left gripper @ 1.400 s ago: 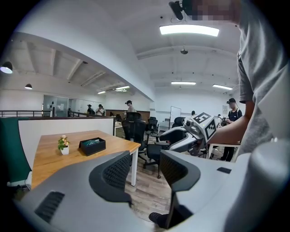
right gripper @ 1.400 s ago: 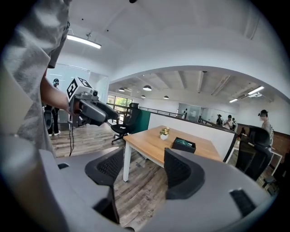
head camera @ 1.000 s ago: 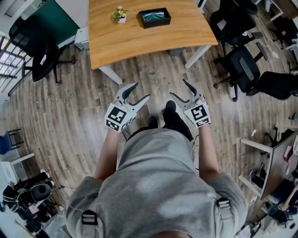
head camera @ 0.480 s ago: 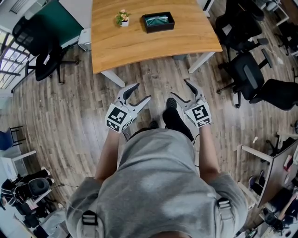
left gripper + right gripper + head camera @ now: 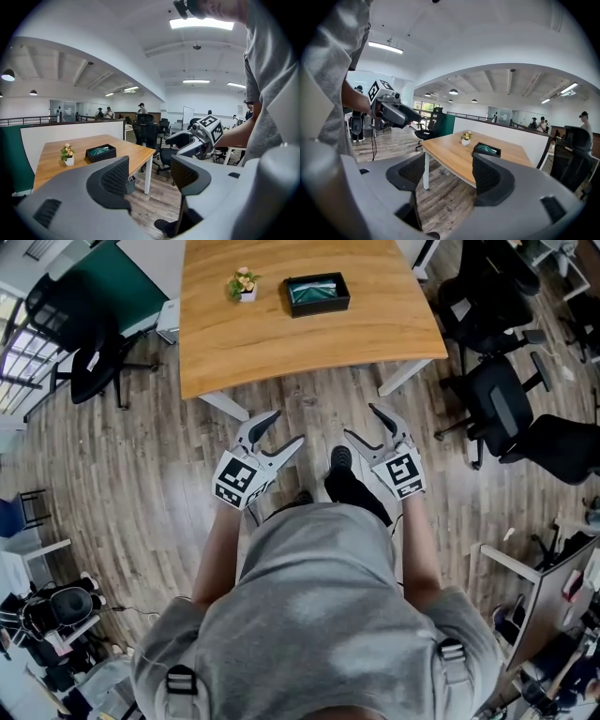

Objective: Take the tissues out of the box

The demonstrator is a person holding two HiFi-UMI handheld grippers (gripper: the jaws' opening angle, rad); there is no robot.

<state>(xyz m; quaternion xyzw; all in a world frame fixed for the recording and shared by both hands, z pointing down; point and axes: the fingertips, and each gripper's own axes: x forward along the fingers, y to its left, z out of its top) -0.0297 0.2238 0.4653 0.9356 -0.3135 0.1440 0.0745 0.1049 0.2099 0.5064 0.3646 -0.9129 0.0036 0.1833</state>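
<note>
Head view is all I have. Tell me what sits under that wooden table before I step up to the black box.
Observer: A small grey bin stands on the floor under the table, by its white leg.
Operator: Now tell me what is behind the table.
Observer: A low white partition runs along its far side.
Operator: Report anyone nearby.
Observer: Several people stand farther off in the office; none at the table.

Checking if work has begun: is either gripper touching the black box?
No, the left gripper and right gripper hang open above the floor, short of the table bearing the box.
</note>
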